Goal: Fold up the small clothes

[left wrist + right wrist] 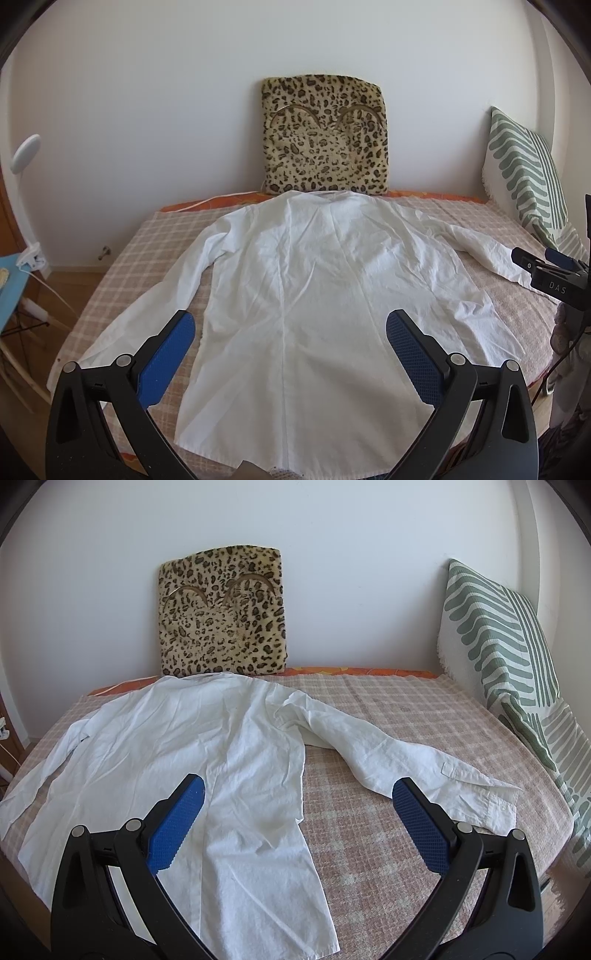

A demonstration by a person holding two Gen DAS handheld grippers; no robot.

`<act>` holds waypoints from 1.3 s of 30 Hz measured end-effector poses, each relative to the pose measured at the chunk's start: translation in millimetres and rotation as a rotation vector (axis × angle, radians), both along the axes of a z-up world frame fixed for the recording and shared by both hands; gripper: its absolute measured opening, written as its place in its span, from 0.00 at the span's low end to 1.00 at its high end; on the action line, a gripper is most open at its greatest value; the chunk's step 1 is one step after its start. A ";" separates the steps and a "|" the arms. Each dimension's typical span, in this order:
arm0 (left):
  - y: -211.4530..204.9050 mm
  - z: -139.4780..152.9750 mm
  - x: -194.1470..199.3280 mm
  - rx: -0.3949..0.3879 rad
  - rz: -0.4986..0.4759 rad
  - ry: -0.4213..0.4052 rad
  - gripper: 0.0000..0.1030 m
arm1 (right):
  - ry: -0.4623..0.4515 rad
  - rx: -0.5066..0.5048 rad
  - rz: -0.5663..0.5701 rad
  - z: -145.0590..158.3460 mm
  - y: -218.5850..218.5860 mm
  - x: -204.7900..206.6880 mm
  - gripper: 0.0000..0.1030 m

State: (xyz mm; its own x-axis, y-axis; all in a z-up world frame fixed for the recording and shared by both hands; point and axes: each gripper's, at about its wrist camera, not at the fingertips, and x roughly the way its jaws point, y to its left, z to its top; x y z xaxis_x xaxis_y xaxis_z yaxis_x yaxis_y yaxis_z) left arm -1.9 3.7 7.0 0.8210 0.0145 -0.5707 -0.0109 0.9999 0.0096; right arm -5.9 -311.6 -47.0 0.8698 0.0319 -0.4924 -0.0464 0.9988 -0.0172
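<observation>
Now: white shirt spread flat, both hand-held grippers open above it

So the white shirt [306,295] lies back-up on the bed [155,236], spread over a pink-and-cream checked cover, its collar end pointing at the leopard-print cushion [325,136] that leans on the wall. Both sleeves are out: one runs away from the shirt's body on the left, the other [399,753] stretches off to the right, cuff open, toward the green-striped pillow [506,635] propped at the bed's right end. The fabric is creased but unfolded.

Left hand-held gripper [290,328] hangs over the shirt's lower half, near the hem, jaws wide apart, blue pads clear of the cloth and holding nothing. Right hand-held gripper [297,797] is also spread wide, empty, sitting over the gap between the shirt's right side edge and the right sleeve; its right pad lines up with the cuff, though contact can't be judged. From the left camera that same right gripper shows just beside the sleeve's cuff.

Left of the bed, a white clip-on lamp [26,155] stands above a blue surface.
</observation>
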 end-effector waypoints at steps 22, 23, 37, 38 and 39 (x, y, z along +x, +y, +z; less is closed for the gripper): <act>-1.2 5.4 -2.4 0.003 0.002 -0.015 1.00 | -0.001 0.000 0.001 1.9 -0.1 -1.2 1.00; -1.2 5.2 -2.5 0.004 0.002 -0.014 1.00 | -0.001 0.000 0.000 1.8 -0.1 -1.1 1.00; -1.5 4.4 -3.2 0.004 0.003 -0.015 1.00 | -0.001 0.001 0.001 1.0 0.0 -0.1 1.00; -1.5 4.4 -3.3 0.003 0.002 -0.014 1.00 | -0.001 0.001 0.001 0.9 0.1 0.0 1.00; -1.4 5.3 -3.2 0.003 0.002 -0.014 1.00 | 0.000 0.001 0.001 0.7 0.1 0.1 1.00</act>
State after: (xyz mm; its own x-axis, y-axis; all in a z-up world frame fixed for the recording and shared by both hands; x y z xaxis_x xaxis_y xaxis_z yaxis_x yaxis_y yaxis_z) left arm -5.1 2.3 12.3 0.8289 0.0178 -0.5591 -0.0133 0.9998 0.0121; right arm -5.8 -311.5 -46.3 0.8699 0.0331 -0.4921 -0.0473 0.9987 -0.0164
